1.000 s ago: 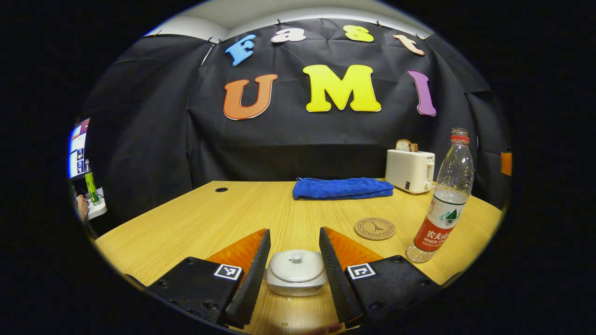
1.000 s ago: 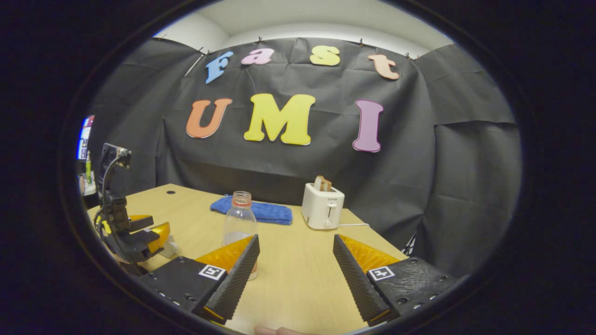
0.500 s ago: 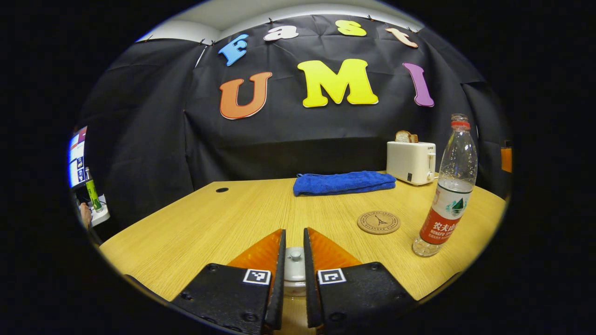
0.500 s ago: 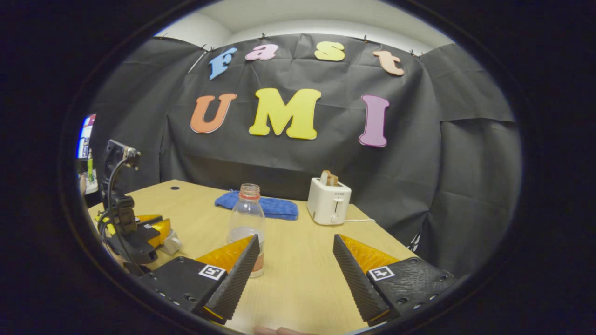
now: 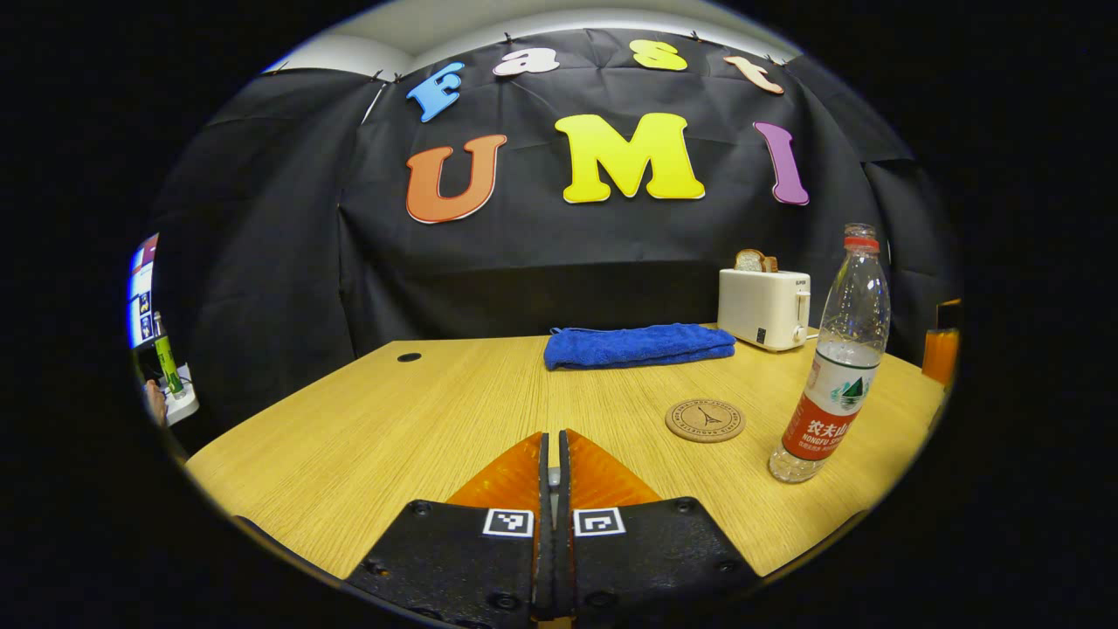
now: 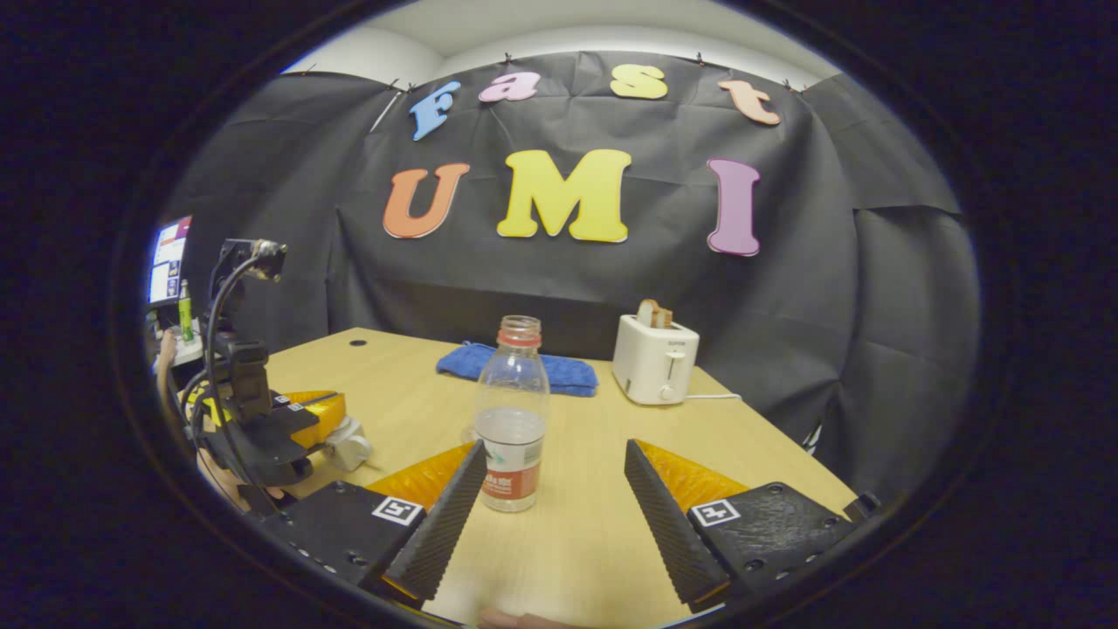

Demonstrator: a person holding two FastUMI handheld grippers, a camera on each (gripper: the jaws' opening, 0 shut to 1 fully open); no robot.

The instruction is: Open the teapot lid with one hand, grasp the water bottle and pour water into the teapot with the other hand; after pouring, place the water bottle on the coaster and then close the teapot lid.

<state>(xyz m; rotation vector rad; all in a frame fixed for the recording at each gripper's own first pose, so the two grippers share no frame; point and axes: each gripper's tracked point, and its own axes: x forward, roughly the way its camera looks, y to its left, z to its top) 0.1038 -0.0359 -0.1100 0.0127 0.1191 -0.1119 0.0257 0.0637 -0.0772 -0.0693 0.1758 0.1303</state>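
Note:
My left gripper [image 5: 553, 438] is shut on the knob of the white teapot lid [image 5: 553, 476]; just a sliver of the knob shows between the fingers, which hide the pot. From the right gripper view, the left gripper [image 6: 325, 414] sits over the white teapot [image 6: 351, 447] at the table's left. The clear water bottle [image 5: 834, 384], uncapped and part full, stands right of the round coaster [image 5: 704, 420]. My right gripper [image 6: 555, 450] is open, with the bottle [image 6: 513, 411] standing just ahead of its left finger and untouched.
A folded blue towel [image 5: 638, 345] and a white toaster [image 5: 764, 307] holding toast stand at the back of the wooden table [image 5: 393, 419]. A hand [image 6: 218, 472] holds the left gripper. A screen [image 6: 168, 271] sits off the table's left.
My left gripper's fingers closed from wide open onto the lid's knob. The right gripper swung left and nearer, so the bottle now stands closer to the gap between its fingers.

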